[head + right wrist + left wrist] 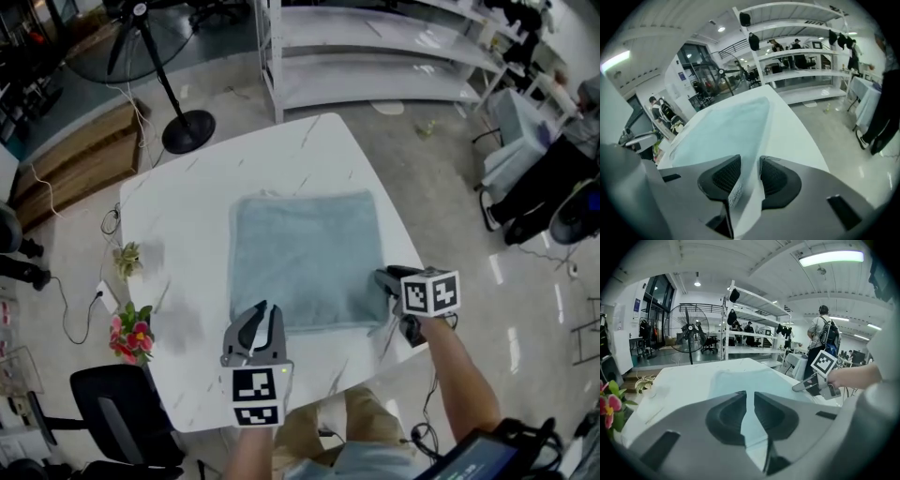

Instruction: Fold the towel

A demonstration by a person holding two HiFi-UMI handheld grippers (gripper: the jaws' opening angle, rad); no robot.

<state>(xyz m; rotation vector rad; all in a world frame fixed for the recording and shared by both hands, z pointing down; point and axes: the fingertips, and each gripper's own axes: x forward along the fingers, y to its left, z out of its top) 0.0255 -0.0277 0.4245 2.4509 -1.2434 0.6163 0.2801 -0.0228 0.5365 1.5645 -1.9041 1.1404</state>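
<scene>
A pale blue towel [305, 258] lies spread flat on the white table [169, 216]. My left gripper [266, 309] hovers over the towel's near left corner. In the left gripper view its jaws [750, 393] stand open by a narrow gap, with only the towel [740, 378] showing through. My right gripper [380, 275] is at the towel's near right corner, close to the table's edge. In the right gripper view it [750, 159] is open, and the towel's [722, 126] corner with its white label [734, 193] shows between the jaws. The pads do not visibly press on it.
A standing fan [173, 94] and a white shelf rack [375, 56] are beyond the table. Pink flowers [131, 333], a small plant [128, 258] and a black chair [122, 412] sit at the table's left. People stand far behind.
</scene>
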